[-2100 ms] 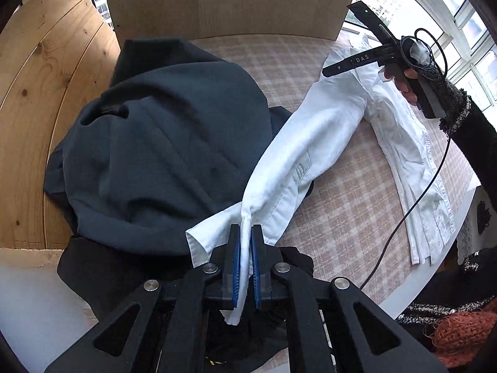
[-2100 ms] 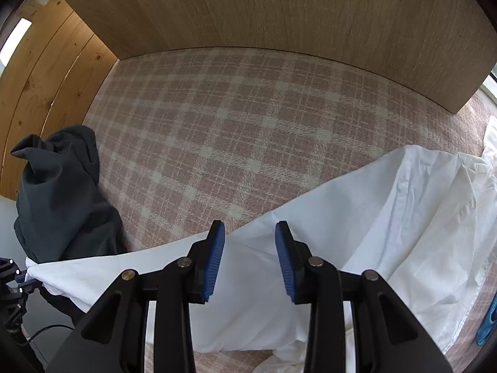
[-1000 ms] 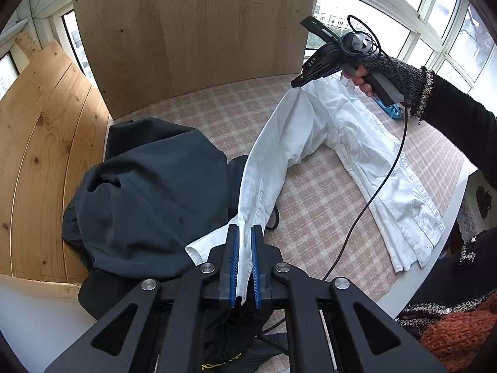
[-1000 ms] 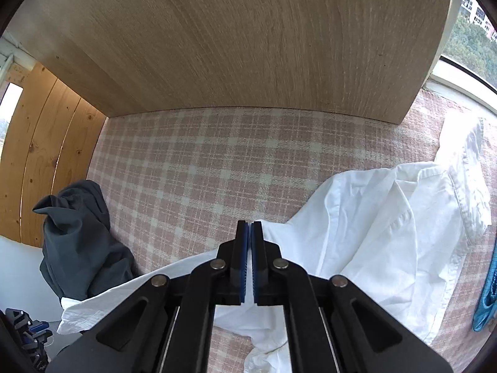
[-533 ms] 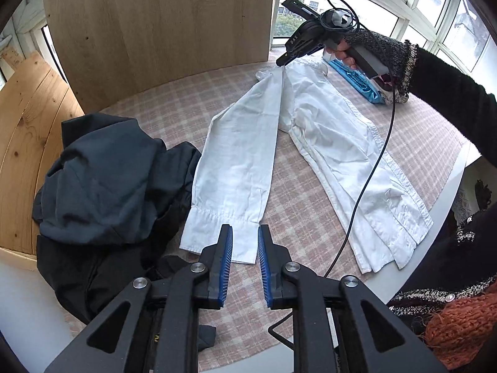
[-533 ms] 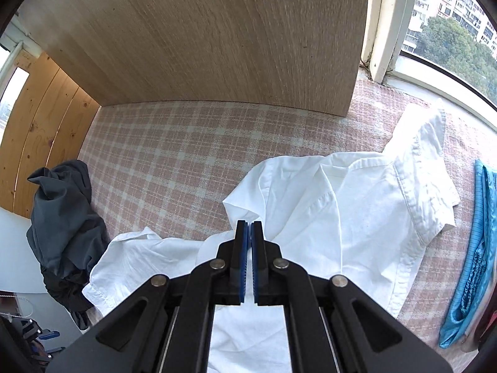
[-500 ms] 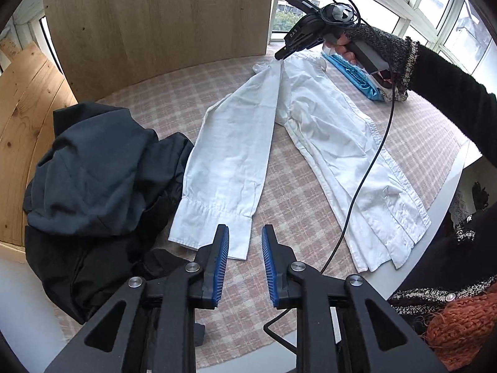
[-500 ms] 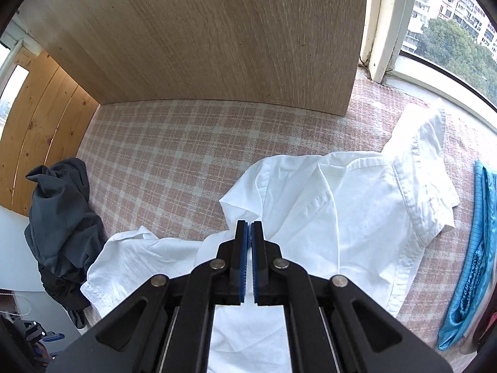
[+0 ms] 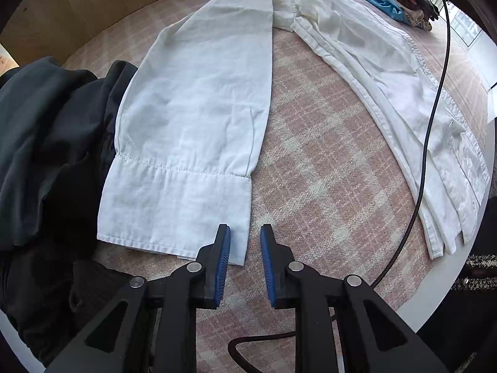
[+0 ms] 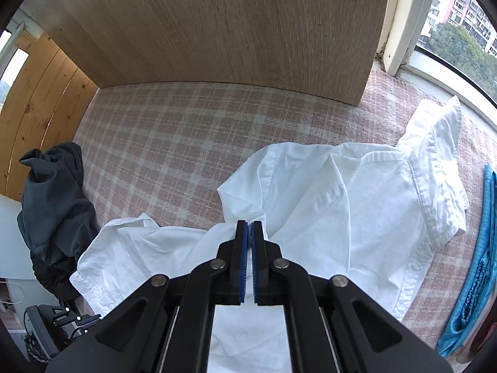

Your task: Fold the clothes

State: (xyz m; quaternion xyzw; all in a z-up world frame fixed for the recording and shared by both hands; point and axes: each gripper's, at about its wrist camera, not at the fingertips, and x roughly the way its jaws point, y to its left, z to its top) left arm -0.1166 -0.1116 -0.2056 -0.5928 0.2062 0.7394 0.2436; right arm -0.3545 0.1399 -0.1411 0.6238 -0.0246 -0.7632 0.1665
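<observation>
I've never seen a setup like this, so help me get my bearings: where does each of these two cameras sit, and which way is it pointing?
Left wrist view: sits on the left gripper, low over the table, looking along its open fingers at the shirt's sleeve cuff; a black cable crosses the right.
Right wrist view: sits on the right gripper, facing the wooden wall, fingers shut on the white shirt.
Shared: the white shirt, dark clothes, checked tablecloth.

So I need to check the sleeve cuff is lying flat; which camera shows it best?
The left wrist view: the cuff fills the foreground, flat and stitched, just ahead of the open left gripper. The right wrist view shows it small, distant and rumpled-looking.
</observation>
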